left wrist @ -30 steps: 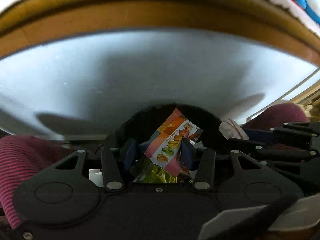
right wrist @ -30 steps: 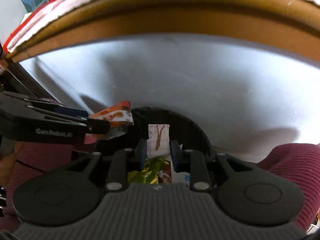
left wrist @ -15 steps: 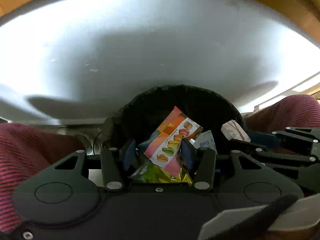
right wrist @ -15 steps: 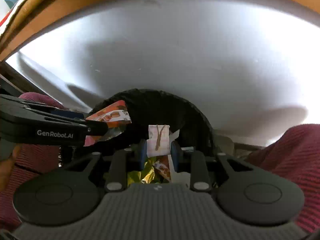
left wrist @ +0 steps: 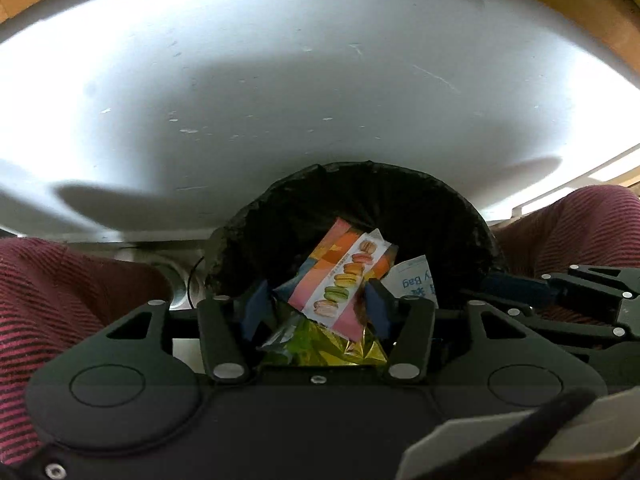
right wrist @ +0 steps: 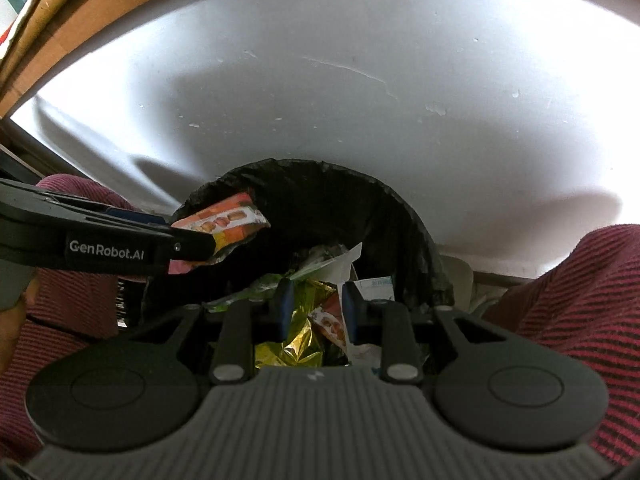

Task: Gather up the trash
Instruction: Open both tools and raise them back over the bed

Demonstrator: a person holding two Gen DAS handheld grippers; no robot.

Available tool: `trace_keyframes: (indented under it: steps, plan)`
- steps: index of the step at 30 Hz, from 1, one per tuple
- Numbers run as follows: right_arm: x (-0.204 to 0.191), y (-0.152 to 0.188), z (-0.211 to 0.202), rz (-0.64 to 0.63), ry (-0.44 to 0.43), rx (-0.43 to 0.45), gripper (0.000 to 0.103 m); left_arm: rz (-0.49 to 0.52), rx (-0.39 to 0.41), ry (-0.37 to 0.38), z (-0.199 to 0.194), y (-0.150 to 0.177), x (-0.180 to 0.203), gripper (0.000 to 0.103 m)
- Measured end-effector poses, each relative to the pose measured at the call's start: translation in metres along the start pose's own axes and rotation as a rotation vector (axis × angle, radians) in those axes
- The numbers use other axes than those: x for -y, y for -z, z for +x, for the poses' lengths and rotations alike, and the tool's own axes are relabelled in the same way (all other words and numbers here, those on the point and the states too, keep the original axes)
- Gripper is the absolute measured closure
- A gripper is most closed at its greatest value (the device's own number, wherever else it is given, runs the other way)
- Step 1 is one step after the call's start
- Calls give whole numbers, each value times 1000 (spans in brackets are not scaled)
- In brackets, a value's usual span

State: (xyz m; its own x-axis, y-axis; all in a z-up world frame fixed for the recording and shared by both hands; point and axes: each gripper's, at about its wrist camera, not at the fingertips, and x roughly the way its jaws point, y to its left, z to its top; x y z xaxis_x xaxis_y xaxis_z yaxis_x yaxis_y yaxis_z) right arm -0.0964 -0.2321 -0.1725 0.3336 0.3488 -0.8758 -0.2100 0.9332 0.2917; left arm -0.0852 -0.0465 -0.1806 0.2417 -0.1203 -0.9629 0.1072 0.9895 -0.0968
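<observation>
A round bin lined with a black bag (left wrist: pixel 400 196) (right wrist: pixel 360 192) sits right below both grippers. My left gripper (left wrist: pixel 316 308) is shut on a pink and orange macaron wrapper (left wrist: pixel 344 280), held over the bin's mouth. From the right wrist camera, that wrapper (right wrist: pixel 228 224) hangs at the bin's left rim in the left gripper (right wrist: pixel 200 244). My right gripper (right wrist: pixel 316 308) is open over the bin with nothing between its fingers. Through the gap I see gold foil (right wrist: pixel 296 344) and other wrappers inside. A white packet with blue print (left wrist: pixel 412 280) also lies in the bin.
A white panel (left wrist: pixel 320 100) (right wrist: pixel 360 80) rises behind the bin, with a wooden edge (right wrist: pixel 60 20) above it. A person's limbs in dark red striped fabric (left wrist: pixel 60 300) (right wrist: pixel 580 300) flank the bin on both sides, close to the grippers.
Both grippers have come down closer over the bin. The small white packet with a brown mark has left the right gripper's fingers. The left gripper still holds the macaron wrapper.
</observation>
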Motion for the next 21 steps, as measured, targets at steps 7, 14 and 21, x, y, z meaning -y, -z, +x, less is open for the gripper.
trace_keyframes:
  steps: [7,14,21]
  plan:
    - [-1,-3,-5,-18,-1,19,42,10,6,-9,-4,-2,2,34]
    - [-1,-7,-19,-19,-6,49,37,22,45,1,-23,-5,5,29]
    - [-6,-11,-65,-102,-12,143,30,57,129,24,-66,-8,9,28]
